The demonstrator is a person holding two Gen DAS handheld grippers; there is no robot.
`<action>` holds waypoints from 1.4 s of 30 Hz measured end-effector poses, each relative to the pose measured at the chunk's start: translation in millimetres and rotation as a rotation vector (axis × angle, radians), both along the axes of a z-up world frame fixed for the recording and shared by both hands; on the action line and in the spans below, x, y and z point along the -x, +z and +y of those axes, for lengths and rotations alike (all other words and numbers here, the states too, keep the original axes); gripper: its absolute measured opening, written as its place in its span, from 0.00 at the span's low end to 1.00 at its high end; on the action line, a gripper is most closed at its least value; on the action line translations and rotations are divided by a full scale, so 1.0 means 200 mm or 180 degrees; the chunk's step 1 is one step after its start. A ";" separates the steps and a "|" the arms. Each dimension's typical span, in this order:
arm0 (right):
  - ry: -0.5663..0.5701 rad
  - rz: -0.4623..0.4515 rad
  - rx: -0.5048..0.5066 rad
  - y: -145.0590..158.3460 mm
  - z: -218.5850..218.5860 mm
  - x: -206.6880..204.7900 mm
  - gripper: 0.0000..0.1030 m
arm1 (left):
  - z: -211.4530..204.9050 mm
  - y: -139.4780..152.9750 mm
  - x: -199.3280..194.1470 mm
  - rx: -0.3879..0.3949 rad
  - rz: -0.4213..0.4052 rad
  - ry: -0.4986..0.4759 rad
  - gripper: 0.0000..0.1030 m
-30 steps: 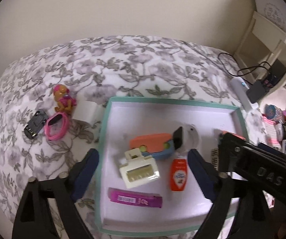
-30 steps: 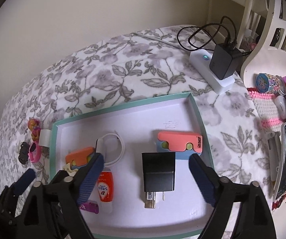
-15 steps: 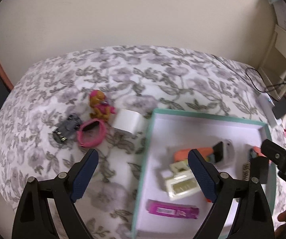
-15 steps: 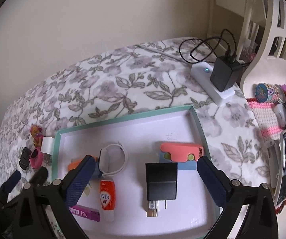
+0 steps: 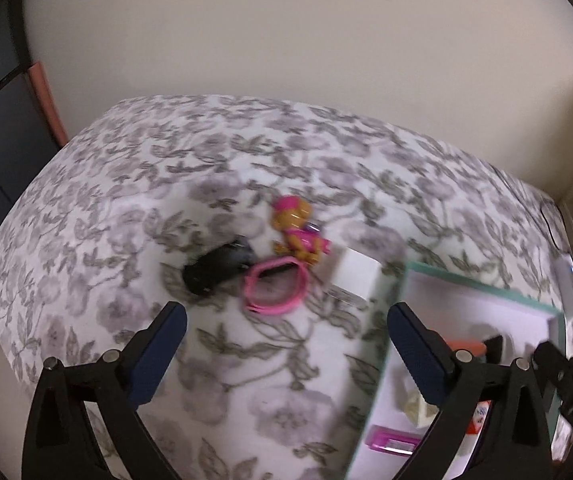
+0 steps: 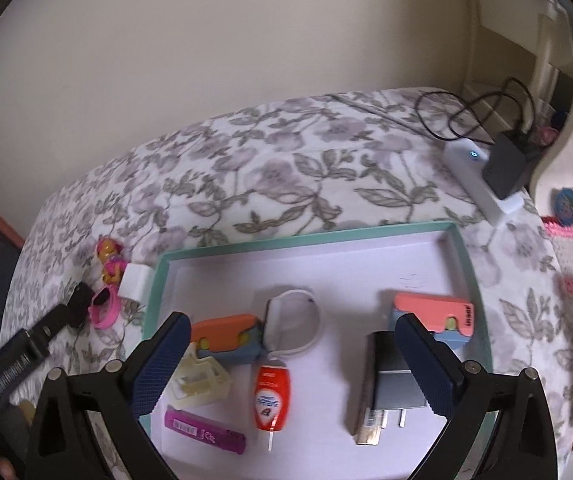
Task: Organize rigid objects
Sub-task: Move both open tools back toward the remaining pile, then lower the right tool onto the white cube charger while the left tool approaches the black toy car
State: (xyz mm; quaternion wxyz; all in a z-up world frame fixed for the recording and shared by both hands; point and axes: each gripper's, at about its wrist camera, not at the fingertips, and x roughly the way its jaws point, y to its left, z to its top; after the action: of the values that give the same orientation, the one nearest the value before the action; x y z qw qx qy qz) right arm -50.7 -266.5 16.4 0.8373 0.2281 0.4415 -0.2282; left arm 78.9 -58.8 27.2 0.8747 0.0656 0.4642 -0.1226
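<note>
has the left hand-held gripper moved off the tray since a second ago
Yes. The left hand-held gripper moved left off the teal tray, now over the bedspread near the pink band.

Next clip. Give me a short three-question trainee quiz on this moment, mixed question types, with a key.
1. True or false: the pink band lies inside the tray.
2. Which thing lies in the tray? A) toy figure B) red bottle C) white block
3. Fill in: both the left gripper and the right gripper stand ____, with nothing between their fingers.

Key: 1 false, it lies on the floral cover to the left of the tray; 2 B; 3 open.
</note>
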 end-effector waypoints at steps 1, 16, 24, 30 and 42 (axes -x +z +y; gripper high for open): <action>0.0047 0.0003 -0.0004 0.00 0.02 -0.01 1.00 | 0.02 0.01 -0.01 0.0005 -0.0010 0.0033 0.97; 0.0478 -0.0116 -0.0105 0.01 0.29 -0.19 1.00 | 0.37 0.07 -0.22 0.0260 0.0040 0.0368 0.98; 0.0546 -0.0146 -0.0192 0.00 0.36 -0.23 1.00 | 0.41 0.08 -0.28 0.0386 0.0291 0.0264 0.98; 0.0602 -0.0167 -0.0099 0.03 0.40 -0.27 1.00 | 0.41 0.16 -0.33 0.0371 0.0132 0.0257 0.98; 0.0628 -0.0089 -0.0149 0.10 0.42 -0.44 0.99 | 0.49 -0.01 -0.54 0.0628 0.0874 0.0596 0.98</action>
State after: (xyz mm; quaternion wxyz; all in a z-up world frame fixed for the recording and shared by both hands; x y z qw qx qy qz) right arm 38.0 -183.1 36.1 0.8562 0.2061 0.4552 -0.1311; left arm 187.7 40.1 24.8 0.8129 -0.0813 0.5691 -0.0933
